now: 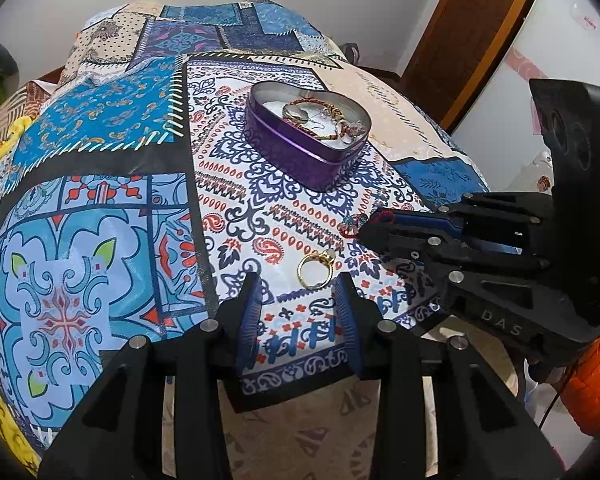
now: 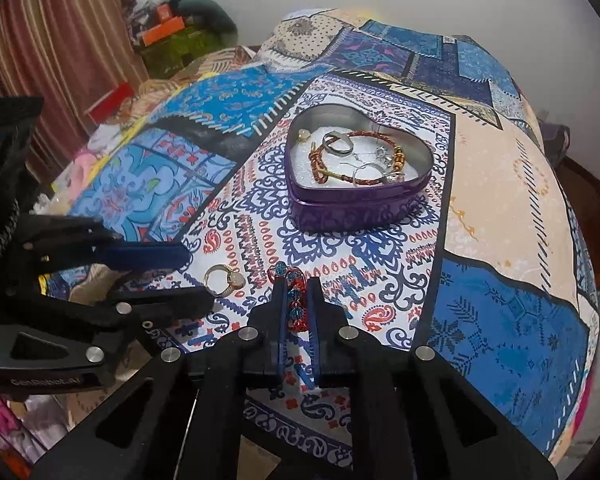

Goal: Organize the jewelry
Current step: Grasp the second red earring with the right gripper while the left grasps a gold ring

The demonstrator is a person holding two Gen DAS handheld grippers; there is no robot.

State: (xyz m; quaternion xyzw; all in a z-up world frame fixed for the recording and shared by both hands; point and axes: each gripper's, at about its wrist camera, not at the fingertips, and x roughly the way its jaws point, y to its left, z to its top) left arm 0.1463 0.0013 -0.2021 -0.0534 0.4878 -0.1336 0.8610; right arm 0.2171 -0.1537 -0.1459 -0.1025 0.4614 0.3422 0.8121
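Observation:
A gold ring (image 1: 315, 271) (image 2: 223, 280) with a pale stone lies on the patterned cloth. It sits just ahead of my left gripper (image 1: 297, 300) (image 2: 200, 278), which stands open with its pads clear of the ring. My right gripper (image 2: 296, 284) (image 1: 367, 233) is shut on a red-and-blue beaded piece (image 2: 295, 311) (image 1: 351, 225), low over the cloth to the right of the ring. Behind both stands an open purple heart-shaped tin (image 1: 300, 156) (image 2: 360, 208) that holds a red beaded bracelet (image 2: 340, 176), silver rings and other small jewelry.
The patchwork cloth (image 1: 100, 128) covers the whole table and drops off at the near edge under both grippers. A brown door (image 1: 472, 28) stands at the back right. A striped curtain (image 2: 60, 48) and piled boxes (image 2: 172, 36) are off to the left.

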